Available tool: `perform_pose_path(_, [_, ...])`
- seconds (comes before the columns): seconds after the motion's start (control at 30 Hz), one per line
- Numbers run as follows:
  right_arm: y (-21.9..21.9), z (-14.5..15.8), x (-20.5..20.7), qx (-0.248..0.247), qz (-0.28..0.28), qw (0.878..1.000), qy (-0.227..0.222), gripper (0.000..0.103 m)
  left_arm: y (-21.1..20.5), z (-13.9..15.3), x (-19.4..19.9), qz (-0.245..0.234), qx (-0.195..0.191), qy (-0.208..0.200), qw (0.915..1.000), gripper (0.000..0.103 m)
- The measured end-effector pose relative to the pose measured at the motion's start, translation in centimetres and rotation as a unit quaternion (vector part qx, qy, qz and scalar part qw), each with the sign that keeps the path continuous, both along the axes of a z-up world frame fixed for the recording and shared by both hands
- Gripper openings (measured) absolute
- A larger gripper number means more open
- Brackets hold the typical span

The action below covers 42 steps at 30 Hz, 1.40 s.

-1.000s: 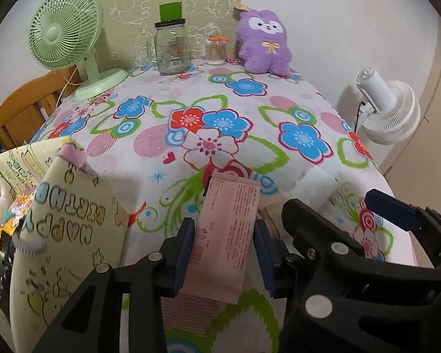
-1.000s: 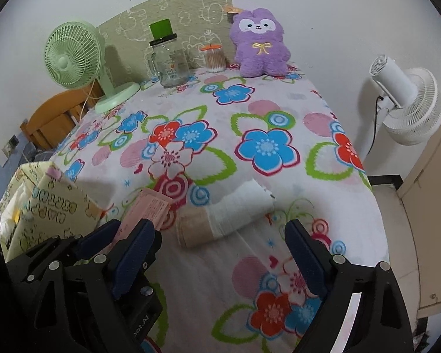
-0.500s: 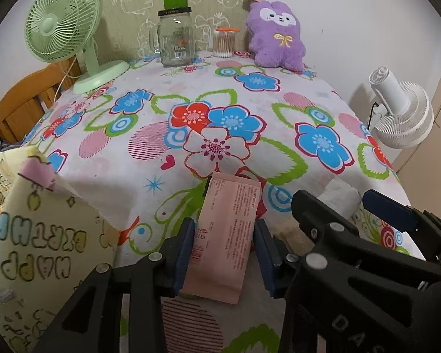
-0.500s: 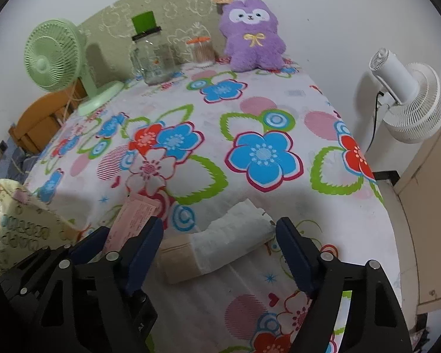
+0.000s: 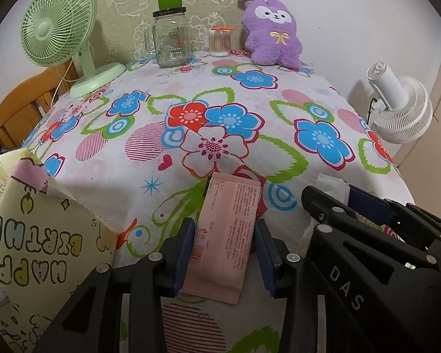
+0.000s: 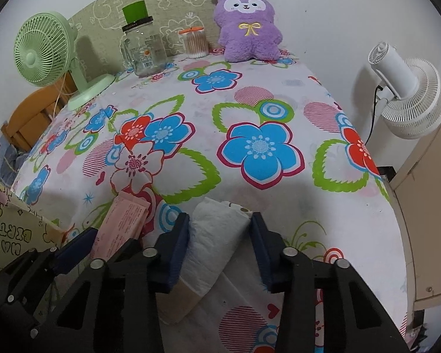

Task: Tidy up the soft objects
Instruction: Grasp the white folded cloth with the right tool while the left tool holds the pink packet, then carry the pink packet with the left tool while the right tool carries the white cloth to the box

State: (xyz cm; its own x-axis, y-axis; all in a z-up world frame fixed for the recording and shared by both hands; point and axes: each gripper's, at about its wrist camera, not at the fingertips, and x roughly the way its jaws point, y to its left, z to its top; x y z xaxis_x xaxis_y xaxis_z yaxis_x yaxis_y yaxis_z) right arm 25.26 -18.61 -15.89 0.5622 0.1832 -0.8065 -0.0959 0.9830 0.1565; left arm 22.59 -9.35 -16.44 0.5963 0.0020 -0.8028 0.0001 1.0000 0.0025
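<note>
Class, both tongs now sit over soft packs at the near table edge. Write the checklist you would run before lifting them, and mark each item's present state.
1. Pink packet between the left tongs: ok.
2. Left pads pressing the packet: ok; both touch its edges.
3. White padded pack between the right tongs, which are closing: ok.
4. Right grip settled: not ok; the right pad still shows a gap.
5. Packs apart from each other: ok.
6. Birthday bag mouth open to receive them: cannot tell.
</note>
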Motion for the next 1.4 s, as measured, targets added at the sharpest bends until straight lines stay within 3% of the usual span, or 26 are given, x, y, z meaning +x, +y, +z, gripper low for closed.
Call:
perform_pose_path(0.43, [-0.1, 0.3, -1.3, 0.007, 0.005, 1.0, 0.001, 0.029, -0.2, 0.2, -1.3, -0.01, 0.005, 0.0, 0.9999, 0.042])
perform_pose_path(1.4, [-1.2, 3.6, -8.3, 0.004, -0.026, 0.999, -0.026, 0.028, -1.3, 3.2, -7.4, -0.051, 0.011, -0.032, 0.9981, 0.042])
